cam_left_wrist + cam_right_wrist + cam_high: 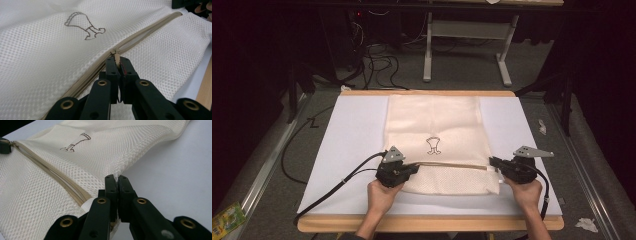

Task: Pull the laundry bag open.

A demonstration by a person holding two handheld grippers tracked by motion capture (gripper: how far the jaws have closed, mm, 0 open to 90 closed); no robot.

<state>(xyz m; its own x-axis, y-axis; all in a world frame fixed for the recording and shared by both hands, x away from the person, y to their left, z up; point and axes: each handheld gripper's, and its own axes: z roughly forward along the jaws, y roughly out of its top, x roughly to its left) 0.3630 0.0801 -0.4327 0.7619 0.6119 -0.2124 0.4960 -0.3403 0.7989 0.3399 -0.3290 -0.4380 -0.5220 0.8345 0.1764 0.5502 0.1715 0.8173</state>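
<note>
On the white mat (352, 130), near the front edge, the mesh bag (434, 125) is pinched at its zipper pull (116, 58) by the tightly closed left gripper (117, 65) and at its right edge by the closed right gripper (116, 181), so the pull could be lost if it is tugged too hard.

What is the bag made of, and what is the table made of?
The bag looks like cream mesh cloth, probably synthetic: tiny holes cover it, and a tan fabric zipper crosses it. The table looks like pale wood at its edge, under a smooth white sheet.

Each black tool (414, 169) has 2 jaws, brass-ringed pivots, a grey plate, seemingly a cable.
</note>
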